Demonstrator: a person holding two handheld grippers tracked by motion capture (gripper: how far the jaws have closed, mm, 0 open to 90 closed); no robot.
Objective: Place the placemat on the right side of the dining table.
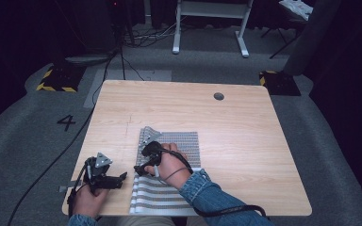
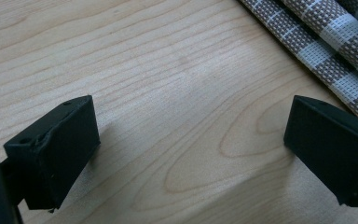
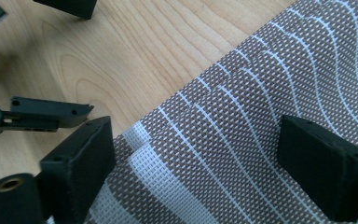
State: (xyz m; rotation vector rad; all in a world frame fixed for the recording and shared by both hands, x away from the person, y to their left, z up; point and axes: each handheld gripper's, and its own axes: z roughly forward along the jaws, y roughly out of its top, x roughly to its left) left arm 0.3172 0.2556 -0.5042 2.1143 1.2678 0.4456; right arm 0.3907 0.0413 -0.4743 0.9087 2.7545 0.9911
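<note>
Grippers gape wide: right gripper (image 3: 193, 154) over brown-and-white striped woven placemat (image 1: 169, 162), left gripper (image 2: 191, 149) over bare wooden table (image 1: 245, 141). Mat ungrasped; nothing visibly done

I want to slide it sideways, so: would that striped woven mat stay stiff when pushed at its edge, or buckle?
Probably buckle: the woven mat already ripples and overlaps itself near the right gripper. It looks thin and light, and may slide easily on the smooth table.

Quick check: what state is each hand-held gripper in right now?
Left hand-held gripper: open, empty, over the light wooden table.
Right hand-held gripper: open, over the brown-and-white striped woven mat.
</note>
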